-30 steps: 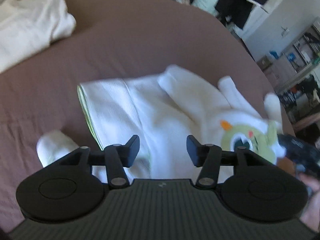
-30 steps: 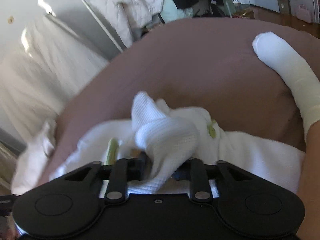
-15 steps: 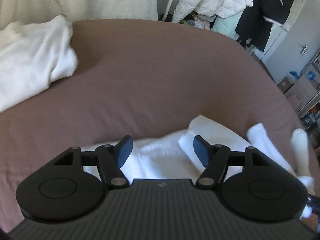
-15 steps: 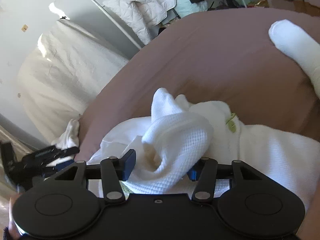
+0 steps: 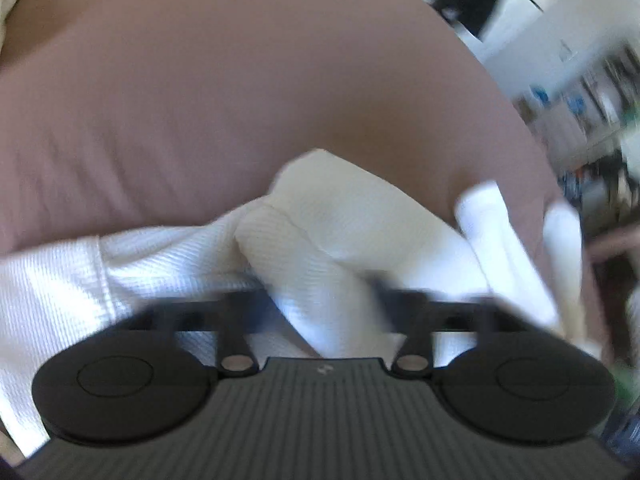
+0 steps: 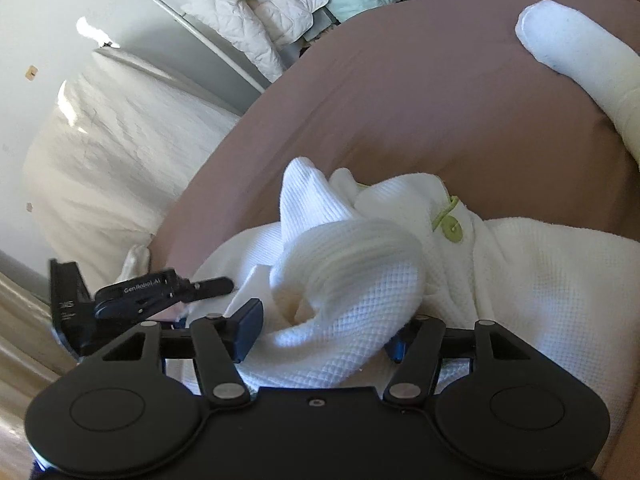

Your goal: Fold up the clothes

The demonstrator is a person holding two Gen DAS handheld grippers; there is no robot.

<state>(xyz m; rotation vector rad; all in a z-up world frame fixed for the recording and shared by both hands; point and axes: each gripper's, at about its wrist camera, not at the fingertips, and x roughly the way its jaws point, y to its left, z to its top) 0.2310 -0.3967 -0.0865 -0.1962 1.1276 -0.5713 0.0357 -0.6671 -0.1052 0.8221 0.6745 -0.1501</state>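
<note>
Now you're mid-fold: the right gripper (image 6: 320, 326), fingers wide, straddles the white garment (image 6: 540, 276)'s bunched sleeve (image 6: 352, 264); the left gripper (image 5: 320, 312)'s grip is blurred. Next, lay the sleeve flat across it.

Brown-sheeted bed (image 6: 420, 92), grey wall (image 6: 52, 12), quilted white jacket (image 6: 256, 4)

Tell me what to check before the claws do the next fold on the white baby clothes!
1. Right claw open, with bunched cloth between its fingers: ok.
2. Left claw has a grip on the white garment: cannot tell, picture is blurry.
3. Garment lying flat: not ok, it is humped up in the right wrist view.
4. Green button showing and not caught in a claw: ok.
5. Brown bedsheet beyond the garment bare for folding: ok.
6. Long white sleeve tucked in: not ok, it stretches away across the sheet.
</note>
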